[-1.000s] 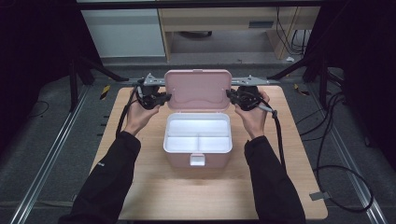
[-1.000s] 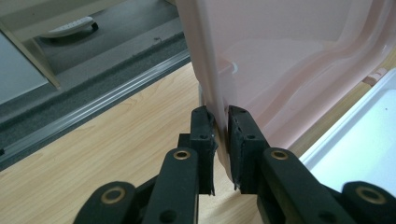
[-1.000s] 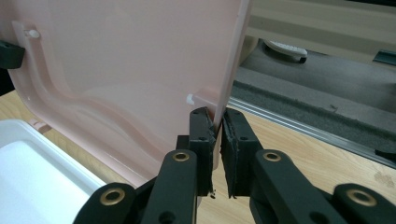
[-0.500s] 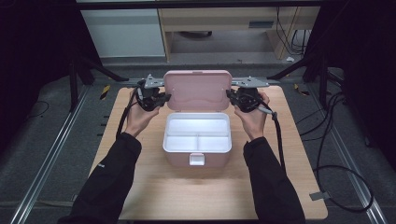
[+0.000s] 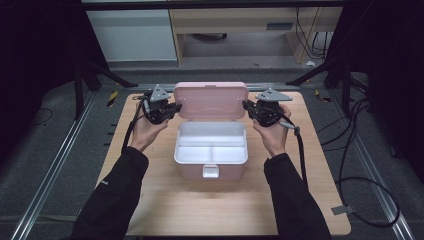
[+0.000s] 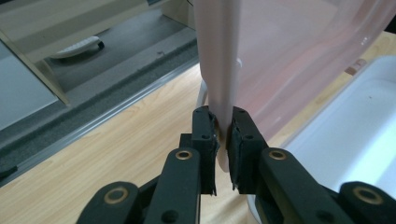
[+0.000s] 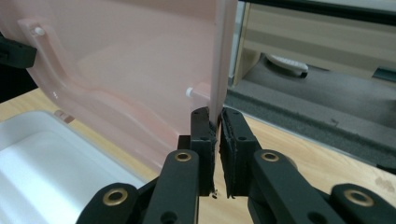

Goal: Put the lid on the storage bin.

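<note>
A pink box (image 5: 190,172) stands mid-table with its pink lid (image 5: 211,100) raised nearly upright behind a white divided tray (image 5: 211,142). My left gripper (image 5: 176,107) is shut on the lid's left edge. In the left gripper view the jaws (image 6: 222,133) pinch that pale pink edge (image 6: 219,56), with the white tray (image 6: 345,121) to the right. My right gripper (image 5: 246,105) is shut on the lid's right edge. The right gripper view shows its own jaws (image 7: 216,135) clamped on the thin rim, and the lid's inner face (image 7: 140,70) leans over the tray (image 7: 42,158).
The box has a front latch (image 5: 210,171). It sits on a wooden table (image 5: 150,200) with bare wood in front and at both sides. Cables (image 5: 350,165) trail off to the right. A grey floor strip and cabinets (image 5: 225,30) lie beyond the far edge.
The lid's top edge has dropped slightly toward the person, and both grippers on it have come a little nearer. The box has stayed in place.
</note>
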A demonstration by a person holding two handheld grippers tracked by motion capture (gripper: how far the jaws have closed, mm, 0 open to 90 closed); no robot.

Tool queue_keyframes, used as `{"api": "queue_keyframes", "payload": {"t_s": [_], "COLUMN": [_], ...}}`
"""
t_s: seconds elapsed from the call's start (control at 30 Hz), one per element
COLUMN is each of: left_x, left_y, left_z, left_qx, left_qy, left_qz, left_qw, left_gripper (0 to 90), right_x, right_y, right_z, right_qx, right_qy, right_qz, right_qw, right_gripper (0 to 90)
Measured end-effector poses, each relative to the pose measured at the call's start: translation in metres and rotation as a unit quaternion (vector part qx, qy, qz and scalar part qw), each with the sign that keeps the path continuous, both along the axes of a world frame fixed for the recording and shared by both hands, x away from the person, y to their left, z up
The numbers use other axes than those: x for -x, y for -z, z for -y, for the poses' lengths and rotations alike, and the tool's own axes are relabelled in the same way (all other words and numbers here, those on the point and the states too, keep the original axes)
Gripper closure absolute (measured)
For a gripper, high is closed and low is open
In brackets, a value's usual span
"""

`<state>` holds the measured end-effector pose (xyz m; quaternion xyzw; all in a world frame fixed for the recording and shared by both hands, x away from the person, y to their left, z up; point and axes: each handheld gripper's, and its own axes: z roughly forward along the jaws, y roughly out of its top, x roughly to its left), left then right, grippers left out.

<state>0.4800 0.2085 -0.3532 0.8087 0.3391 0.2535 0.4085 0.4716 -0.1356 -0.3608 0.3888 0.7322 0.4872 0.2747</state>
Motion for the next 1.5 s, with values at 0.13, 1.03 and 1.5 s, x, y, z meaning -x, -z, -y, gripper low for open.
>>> {"api": "queue_keyframes", "payload": {"t_s": [0.13,1.03,1.5], "left_x": [0.009,0.069,0.108], "left_y": [-0.001,0.027,0.076], "left_z": [-0.001,-0.026,-0.064], "left_qx": [-0.011,-0.003,-0.012], "left_qy": [0.005,0.028,-0.023], "left_qz": [-0.003,-0.011,-0.060], "left_qw": [0.9999,0.9995,0.9979], "left_gripper": [81.5,66.1,53.9], "right_x": [0.007,0.062,0.092], "right_y": [-0.004,0.029,0.074], "right_z": [-0.001,0.031,0.082], "right_qx": [0.009,0.010,0.033], "right_qy": [-0.003,-0.015,0.055], "right_qz": [-0.016,-0.061,-0.092], "right_qw": [0.9998,0.9980,0.9937], "right_gripper": [84.0,60.0,35.6]}}
